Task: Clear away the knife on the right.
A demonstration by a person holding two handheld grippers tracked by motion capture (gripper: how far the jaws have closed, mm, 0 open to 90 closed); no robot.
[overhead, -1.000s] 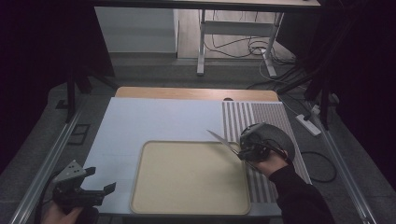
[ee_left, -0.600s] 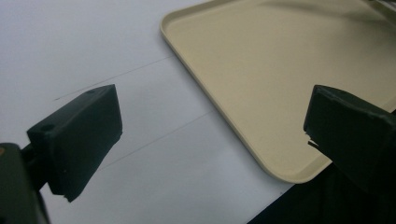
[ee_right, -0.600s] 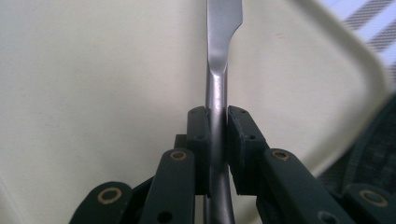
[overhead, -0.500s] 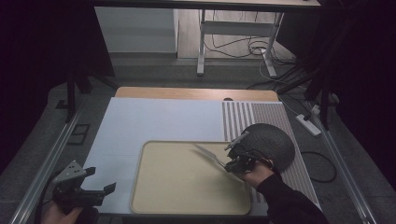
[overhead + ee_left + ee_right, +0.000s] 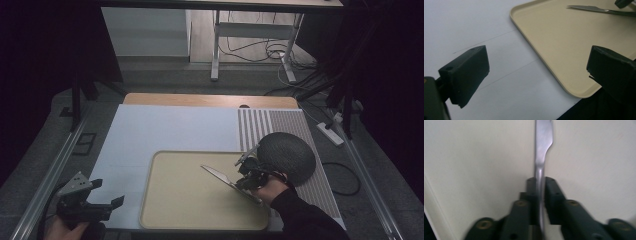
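Dim room, dark floor with cables beyond; the tabletop (image 5: pixel 165 130) carries a pale sheet, a striped mat (image 5: pixel 280 127) on its right side and a beige tray (image 5: pixel 170 210) near the front edge.

Right gripper (image 5: pixel 248 172): jaws clamped on a table knife (image 5: pixel 227 181), gripped around mid-length. In the right gripper view the knife (image 5: pixel 541 157) stands edge-up between the pads, blade pointing away over the tray surface. From the high view the blade tip reaches toward the tray's middle and looks raised off it; contact cannot be confirmed. Dark round bowl-like thing (image 5: pixel 287 155) sits on the striped mat just behind the hand.

Left gripper (image 5: pixel 92 205): jaws wide apart, holding nothing, parked at the front left corner off the tray; its own view shows the tray's near corner (image 5: pixel 574 92) between them.

Step in hand, as I judge it: carrying the knife over the tray to set it down. Next move calls for lowering until the blade lies flat on the tray, then opening the jaws and backing out along the handle so nothing drags.
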